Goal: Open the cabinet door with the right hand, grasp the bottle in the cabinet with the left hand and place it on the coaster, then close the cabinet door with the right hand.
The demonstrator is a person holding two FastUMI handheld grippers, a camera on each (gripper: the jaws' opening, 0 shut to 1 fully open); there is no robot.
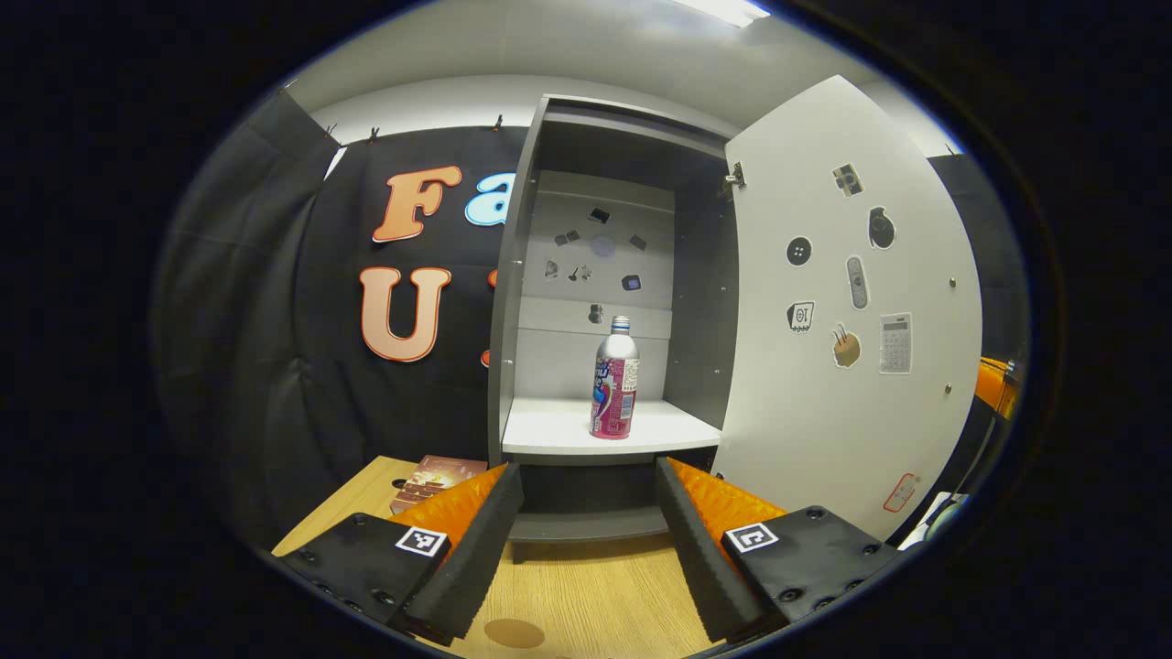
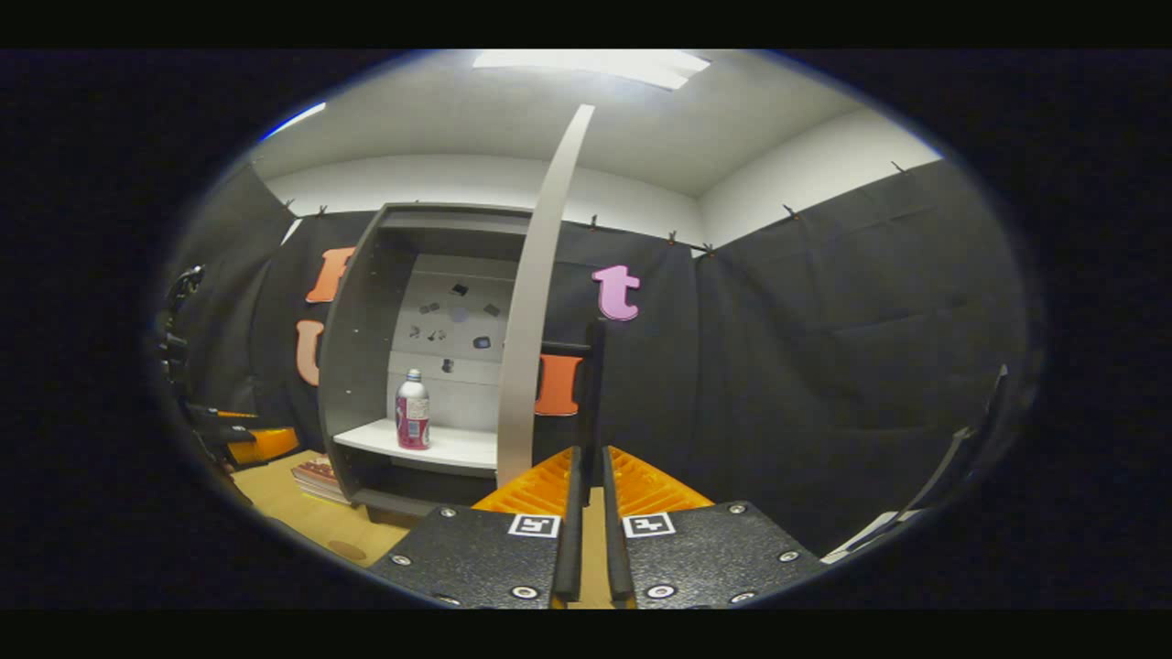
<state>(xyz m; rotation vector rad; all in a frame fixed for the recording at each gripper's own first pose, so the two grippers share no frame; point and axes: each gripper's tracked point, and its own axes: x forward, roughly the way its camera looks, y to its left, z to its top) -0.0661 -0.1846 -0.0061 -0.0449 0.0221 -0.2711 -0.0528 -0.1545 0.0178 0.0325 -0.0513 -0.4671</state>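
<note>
Black foam pads on my left claw [image 1: 588,540] spread wide, nothing betw. them, aimed at bottle [image 1: 615,379] upright on cabinet shelf [image 1: 558,430]. Door [image 1: 847,311] swung open at right. My right claw [image 2: 586,540] nearly closed, empty, by door's edge [image 2: 536,302], above wood tabletop [image 1: 586,595].
</note>
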